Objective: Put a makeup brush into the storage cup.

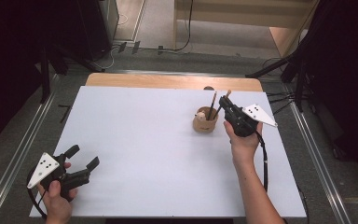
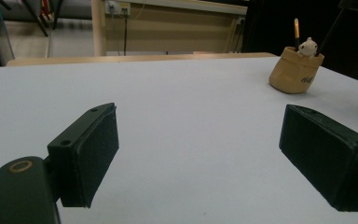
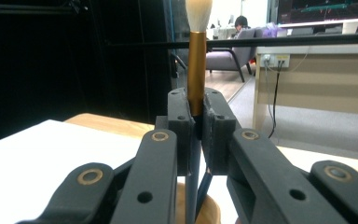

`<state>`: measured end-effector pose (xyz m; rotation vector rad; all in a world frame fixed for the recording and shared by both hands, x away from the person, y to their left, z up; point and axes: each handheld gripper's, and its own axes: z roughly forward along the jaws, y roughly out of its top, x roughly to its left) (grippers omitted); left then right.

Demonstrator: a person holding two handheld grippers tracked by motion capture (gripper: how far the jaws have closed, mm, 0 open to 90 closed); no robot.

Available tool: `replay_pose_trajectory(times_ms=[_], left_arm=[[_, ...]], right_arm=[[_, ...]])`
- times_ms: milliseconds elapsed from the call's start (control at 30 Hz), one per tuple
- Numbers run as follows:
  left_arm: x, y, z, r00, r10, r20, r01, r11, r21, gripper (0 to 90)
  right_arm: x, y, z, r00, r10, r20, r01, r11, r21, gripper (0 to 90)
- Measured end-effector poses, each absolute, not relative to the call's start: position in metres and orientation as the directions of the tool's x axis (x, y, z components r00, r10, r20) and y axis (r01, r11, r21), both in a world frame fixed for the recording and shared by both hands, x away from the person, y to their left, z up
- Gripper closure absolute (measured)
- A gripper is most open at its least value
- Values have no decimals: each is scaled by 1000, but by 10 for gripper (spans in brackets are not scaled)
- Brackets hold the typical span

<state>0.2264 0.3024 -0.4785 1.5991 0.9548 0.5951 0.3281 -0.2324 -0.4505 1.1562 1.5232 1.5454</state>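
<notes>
Left tongs (image 1: 83, 157) rest released at the near left corner of the white table (image 1: 149, 140), jaws wide apart. Farther right, the right tongs (image 1: 224, 103) are clenched on a brush (image 3: 196, 70), held upright over the tan holder (image 1: 205, 120).

A wide bare stretch of white table (image 1: 144, 140) fills the left and centre of the high view, open for passage. The only obstacle stands in the upper right: a tan pot (image 1: 205, 121) with brushes (image 1: 212, 105) sticking up. The right gripper (image 1: 224, 102) crowds just beside it; the left gripper (image 1: 81, 156) sits lower left, well apart.
</notes>
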Motion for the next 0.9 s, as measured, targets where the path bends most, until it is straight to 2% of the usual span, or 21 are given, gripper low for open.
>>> replay_pose_trajectory(times_ms=[400,767,900], left_arm=[[226,300,-479,545,833,-99,265,-59,962,119],[226,300,-479,545,833,-99,265,-60,962,119],[226,300,-479,545,832,-100,267,-59,962,119]], right_arm=[[335,-226,-463,-387,913,130,183,-62,981,846],[336,-229,-469,-369,915,162,226,-81,971,833],[335,-229,-467,-362,918,161,228,-80,970,589]])
